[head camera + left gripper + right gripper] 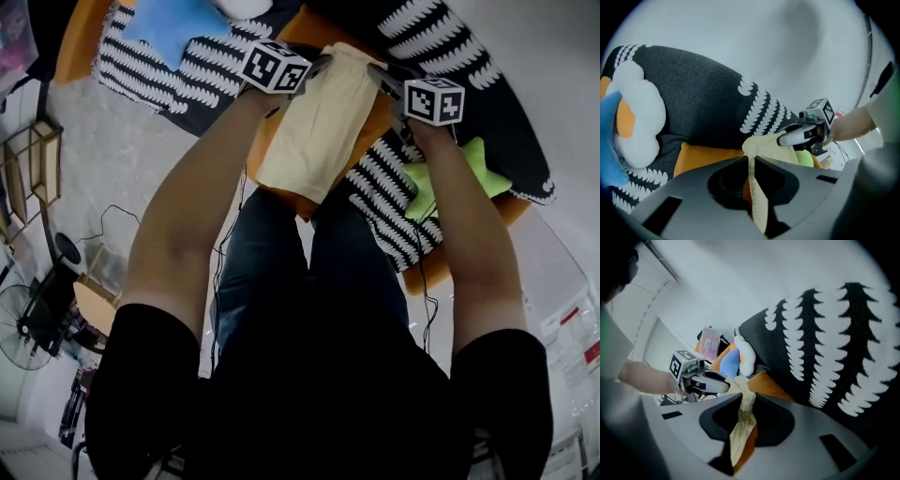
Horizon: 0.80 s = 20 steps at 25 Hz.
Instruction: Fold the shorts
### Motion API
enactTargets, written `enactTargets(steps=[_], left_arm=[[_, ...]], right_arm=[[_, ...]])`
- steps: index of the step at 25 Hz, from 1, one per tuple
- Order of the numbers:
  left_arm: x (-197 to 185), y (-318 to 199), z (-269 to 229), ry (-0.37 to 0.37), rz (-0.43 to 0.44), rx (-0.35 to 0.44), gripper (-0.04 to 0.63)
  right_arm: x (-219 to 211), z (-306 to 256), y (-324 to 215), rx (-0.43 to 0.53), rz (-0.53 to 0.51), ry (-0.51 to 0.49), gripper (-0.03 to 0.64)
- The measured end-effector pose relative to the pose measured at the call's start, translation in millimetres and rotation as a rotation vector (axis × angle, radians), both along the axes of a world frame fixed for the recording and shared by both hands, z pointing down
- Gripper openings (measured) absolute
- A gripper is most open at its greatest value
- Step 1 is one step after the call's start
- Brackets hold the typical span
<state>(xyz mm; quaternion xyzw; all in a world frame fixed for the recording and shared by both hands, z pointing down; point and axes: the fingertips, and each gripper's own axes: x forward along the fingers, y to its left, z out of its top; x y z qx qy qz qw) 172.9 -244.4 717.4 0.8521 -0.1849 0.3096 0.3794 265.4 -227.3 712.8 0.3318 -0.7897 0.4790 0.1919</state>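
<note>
Shorts (317, 131) hang over the orange cushion (264, 141), with the long axis running from the far edge toward you. Your left gripper (319, 64) pinches the far left corner, and your right gripper (381, 79) pinches the far right one. The free hem lies on the near side of both, so the fold probably goes toward it.
</note>
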Motion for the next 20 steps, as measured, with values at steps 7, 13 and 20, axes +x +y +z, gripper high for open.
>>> enactTargets(steps=[7, 13, 20], left_arm=[[-16.3, 26.1, -37.1, 0.111, 0.071, 0.05, 0.052], [-37.9, 59.9, -59.9, 0.112, 0.08, 0.068, 0.052], [-70.4, 108.9, -68.9, 0.075, 0.118, 0.083, 0.052]], right_arm=[[-17.1, -41.6, 28.7, 0.103, -0.132, -0.018, 0.074], [-44.7, -74.6, 66.6, 0.132, -0.247, -0.039, 0.074], [-81.9, -89.6, 115.9, 0.151, -0.436, -0.024, 0.074]])
